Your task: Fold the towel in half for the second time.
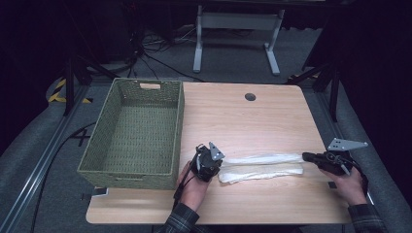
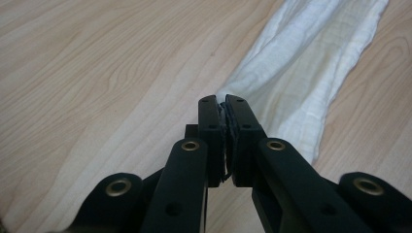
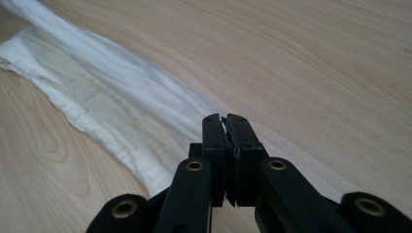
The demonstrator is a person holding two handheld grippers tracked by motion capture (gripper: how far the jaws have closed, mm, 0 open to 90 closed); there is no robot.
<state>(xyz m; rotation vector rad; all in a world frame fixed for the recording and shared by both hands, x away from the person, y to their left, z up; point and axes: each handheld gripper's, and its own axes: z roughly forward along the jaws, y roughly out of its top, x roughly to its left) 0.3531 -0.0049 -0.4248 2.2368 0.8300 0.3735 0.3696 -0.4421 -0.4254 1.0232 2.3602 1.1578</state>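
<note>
Stretched across the near half of the table (image 1: pixel 252 121) lies a long white cloth (image 1: pixel 262 166), bunched into a narrow band that runs left to right between the two claws. Its left end sits pinched in the left claw (image 1: pixel 219 164), whose jaws are closed on a fold of the fabric; in the left gripper view that claw (image 2: pixel 222 104) bites the very tip of the cloth (image 2: pixel 301 73), which spreads away from the jaws in two soft ridges over the wood. The right end is held the same way by the right claw (image 1: pixel 307 156); in the right gripper view the claw (image 3: pixel 224 120) is clamped shut on the cloth's corner, and the cloth (image 3: pixel 97 97) trails off to the upper left, flat against the table. The person's left hand (image 1: pixel 193 187) and right hand (image 1: pixel 351 184) hold the claws from the near edge, checked sleeves showing at the bottom. A green woven basket (image 1: pixel 99 145) stands at the table's left side, just beside the left claw and apart from the cloth.
</note>
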